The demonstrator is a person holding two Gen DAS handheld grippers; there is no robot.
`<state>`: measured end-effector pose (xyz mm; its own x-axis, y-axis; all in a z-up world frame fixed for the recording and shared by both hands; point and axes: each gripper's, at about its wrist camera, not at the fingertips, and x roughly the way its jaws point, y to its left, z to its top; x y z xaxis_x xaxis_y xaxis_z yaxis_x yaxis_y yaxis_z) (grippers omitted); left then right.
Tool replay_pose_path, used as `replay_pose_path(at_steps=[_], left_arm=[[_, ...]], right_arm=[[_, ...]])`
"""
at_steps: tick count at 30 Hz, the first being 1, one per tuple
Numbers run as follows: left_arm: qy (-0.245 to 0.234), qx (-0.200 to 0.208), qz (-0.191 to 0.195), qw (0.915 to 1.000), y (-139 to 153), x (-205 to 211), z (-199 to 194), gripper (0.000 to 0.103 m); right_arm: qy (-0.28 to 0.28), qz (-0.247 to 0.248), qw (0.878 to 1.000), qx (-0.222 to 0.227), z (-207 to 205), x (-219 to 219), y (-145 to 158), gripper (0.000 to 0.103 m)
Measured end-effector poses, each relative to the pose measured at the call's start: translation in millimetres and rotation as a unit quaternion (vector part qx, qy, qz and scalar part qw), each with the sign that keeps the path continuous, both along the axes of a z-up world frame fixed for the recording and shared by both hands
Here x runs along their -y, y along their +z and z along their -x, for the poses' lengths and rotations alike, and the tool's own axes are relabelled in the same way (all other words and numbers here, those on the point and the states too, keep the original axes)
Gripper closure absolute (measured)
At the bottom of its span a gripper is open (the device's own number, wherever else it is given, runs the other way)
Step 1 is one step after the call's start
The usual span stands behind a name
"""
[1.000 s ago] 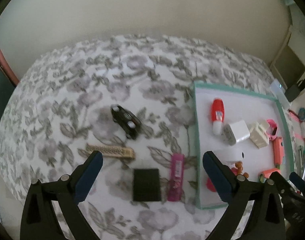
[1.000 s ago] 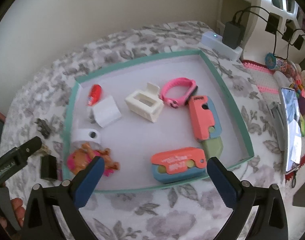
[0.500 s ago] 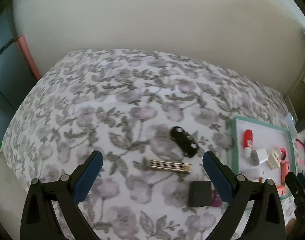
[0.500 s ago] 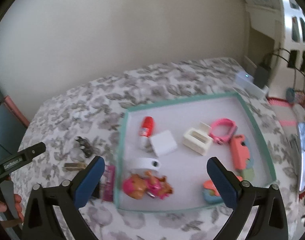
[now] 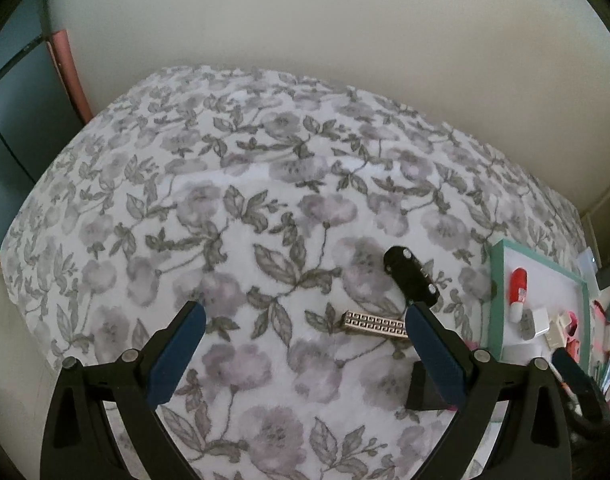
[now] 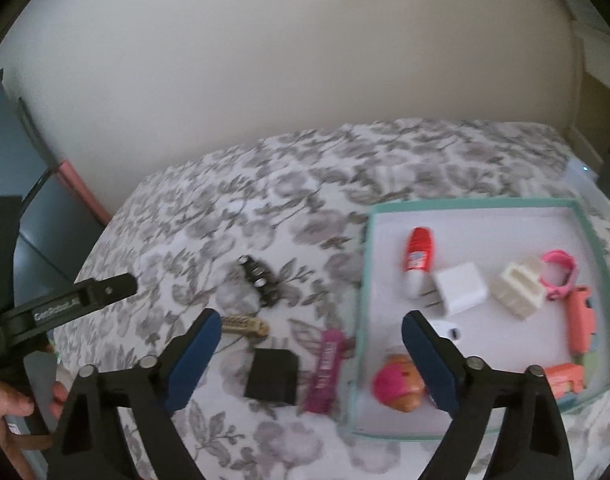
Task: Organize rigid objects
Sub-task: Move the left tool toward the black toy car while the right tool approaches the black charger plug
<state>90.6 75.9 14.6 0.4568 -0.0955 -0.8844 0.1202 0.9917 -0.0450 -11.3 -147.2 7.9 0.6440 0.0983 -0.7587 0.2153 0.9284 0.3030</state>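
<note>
On the floral cloth lie a black toy car [image 5: 411, 280] [image 6: 259, 280], a gold patterned bar [image 5: 375, 324] [image 6: 245, 325], a black square block [image 6: 272, 376] [image 5: 421, 392] and a pink bar [image 6: 326, 366]. A teal-rimmed white tray [image 6: 367, 280] [image 5: 495, 300] holds a red and white bottle [image 6: 417, 258] [image 5: 518, 292], a white plug [image 6: 459, 288], a cream block [image 6: 519, 290], a pink band [image 6: 561, 276], a pink doll [image 6: 399, 384] and orange items [image 6: 581, 316]. My left gripper [image 5: 303, 350] is open and empty above the cloth. My right gripper [image 6: 307, 360] is open and empty above the loose objects.
A cream wall rises behind the bed. A dark cabinet [image 5: 13, 120] and a pink strip [image 5: 71, 72] stand at the left. Clutter [image 5: 609, 344] lies past the tray on the right. The left gripper's body [image 6: 45, 308] and a hand [image 6: 5, 420] show at the right wrist view's left.
Both grippers have pulled back and swung left. The tray has slid to the right of both views and more bare cloth shows. No object has moved.
</note>
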Motion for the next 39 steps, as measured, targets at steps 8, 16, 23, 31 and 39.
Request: replay_pose_path(at_steps=[8,16,23,31,39], left_arm=[[0.005,-0.050,0.009,0.9987,-29,-2,-16,0.003],[0.008,-0.104,0.009,0.9945,-66,3,-28,0.003],[0.006,-0.116,0.006,0.9932,-78,6,-32,0.003],[-0.002,-0.114,0.009,0.9935,-78,10,-39,0.003],[-0.027,-0.107,0.023,0.9937,-77,22,-41,0.003]], right_arm=[[0.040,0.003,0.998,-0.046,-19,-27,-29,0.024],[0.059,0.004,0.994,-0.089,-25,-45,-61,0.027],[0.084,0.020,0.990,-0.114,-29,-65,-75,0.035],[0.086,0.033,0.987,-0.135,-32,-70,-87,0.051],[0.070,0.030,0.988,-0.131,-36,-61,-85,0.056]])
